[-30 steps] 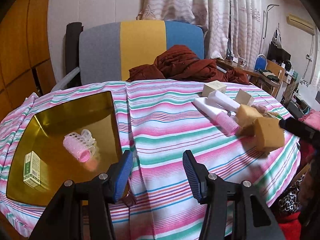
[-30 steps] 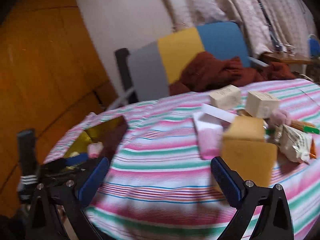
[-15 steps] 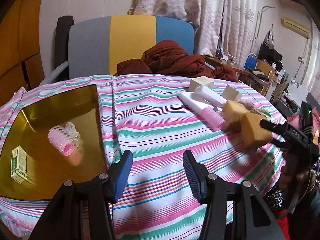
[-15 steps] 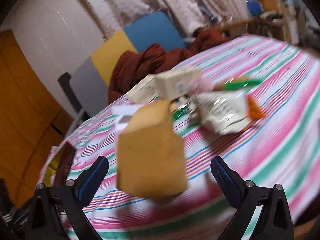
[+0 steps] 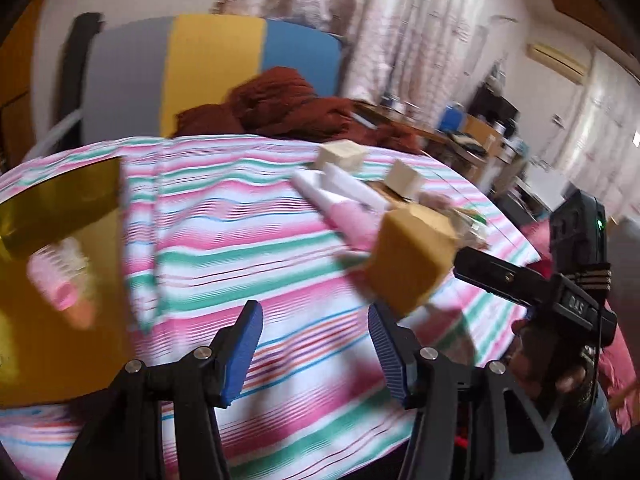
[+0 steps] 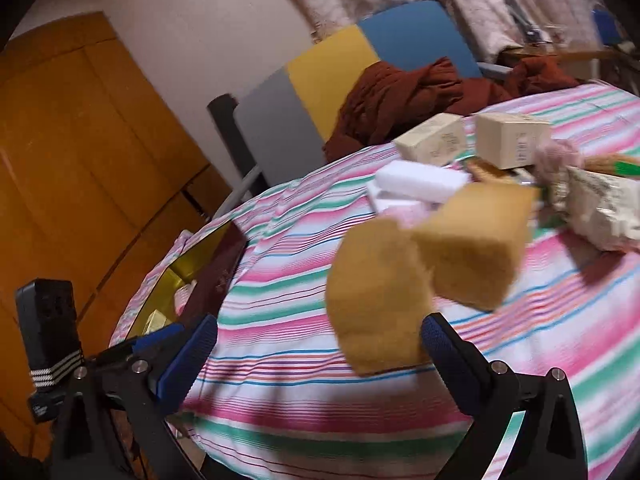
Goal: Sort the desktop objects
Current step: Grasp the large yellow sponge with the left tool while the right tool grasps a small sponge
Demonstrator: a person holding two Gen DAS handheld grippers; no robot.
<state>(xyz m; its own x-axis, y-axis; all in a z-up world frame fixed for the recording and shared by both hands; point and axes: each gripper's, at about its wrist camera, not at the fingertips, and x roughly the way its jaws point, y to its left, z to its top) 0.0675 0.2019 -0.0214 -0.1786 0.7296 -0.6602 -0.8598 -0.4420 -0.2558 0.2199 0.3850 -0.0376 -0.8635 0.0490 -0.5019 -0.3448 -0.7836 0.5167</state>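
Observation:
A tan sponge block [image 6: 376,296] stands tilted between my right gripper's [image 6: 316,354] wide-apart jaws. It sits close against the right-hand pad [image 6: 444,348] and far from the other pad. In the left wrist view the same sponge [image 5: 412,260] sits at the tip of that gripper's black finger [image 5: 492,276], just beyond my left gripper [image 5: 314,354]. The left jaws are opening with nothing between them. A second sponge [image 6: 476,240] lies behind on the striped cloth. The gold tray [image 5: 52,208] at the left holds a pink hair roller [image 5: 60,284].
Two cream boxes [image 6: 434,138] [image 6: 512,136], white packets [image 6: 424,180], a pink roller [image 5: 352,220] and a crinkled bag [image 6: 600,208] crowd the cloth's far right. A chair with rust-red fabric [image 5: 280,108] stands behind the table. A hand [image 5: 560,364] holds the right gripper.
The sponge has come away from the pile toward the table's front, nearer my left gripper. The left view swung right and blurred, and its jaws stand slightly wider. The right gripper dropped and rolled.

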